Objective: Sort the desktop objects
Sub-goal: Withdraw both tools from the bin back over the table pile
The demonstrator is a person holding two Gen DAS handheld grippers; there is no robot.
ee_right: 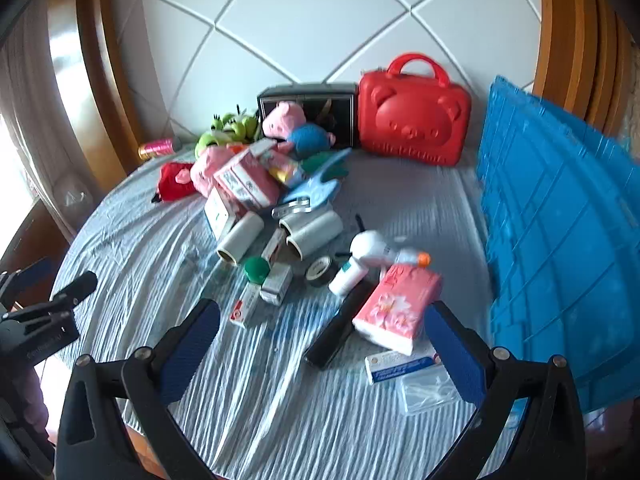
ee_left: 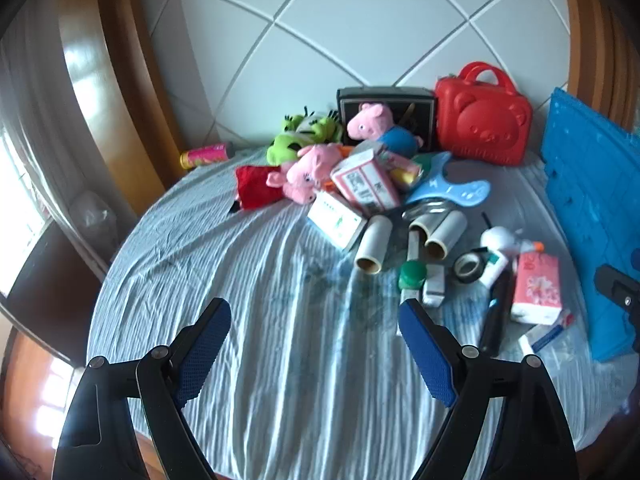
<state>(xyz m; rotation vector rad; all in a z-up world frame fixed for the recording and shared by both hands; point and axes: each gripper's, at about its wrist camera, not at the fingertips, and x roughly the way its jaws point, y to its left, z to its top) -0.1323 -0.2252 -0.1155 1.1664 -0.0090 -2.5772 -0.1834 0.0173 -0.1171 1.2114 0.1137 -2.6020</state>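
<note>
A pile of objects lies on a round table with a striped blue cloth [ee_left: 256, 320]. Pink pig plush toys [ee_left: 308, 168], green plush toys [ee_left: 296, 136], pink boxes [ee_left: 364, 180], white paper rolls [ee_left: 372, 248] and a green-capped bottle [ee_left: 412, 274] lie mid-table. A pink tissue pack [ee_right: 400, 308], a black bar [ee_right: 336, 332] and a white bottle [ee_right: 352, 272] lie just ahead of my right gripper [ee_right: 324, 328], which is open and empty. My left gripper [ee_left: 316, 320] is open and empty above bare cloth.
A red bear-face case [ee_right: 412, 120] and a dark box [ee_right: 308, 104] stand at the back. A blue plastic crate [ee_right: 560, 232] stands at the right. A pink can [ee_left: 208, 154] lies at the back left. A clear packet [ee_right: 428, 392] lies near the front.
</note>
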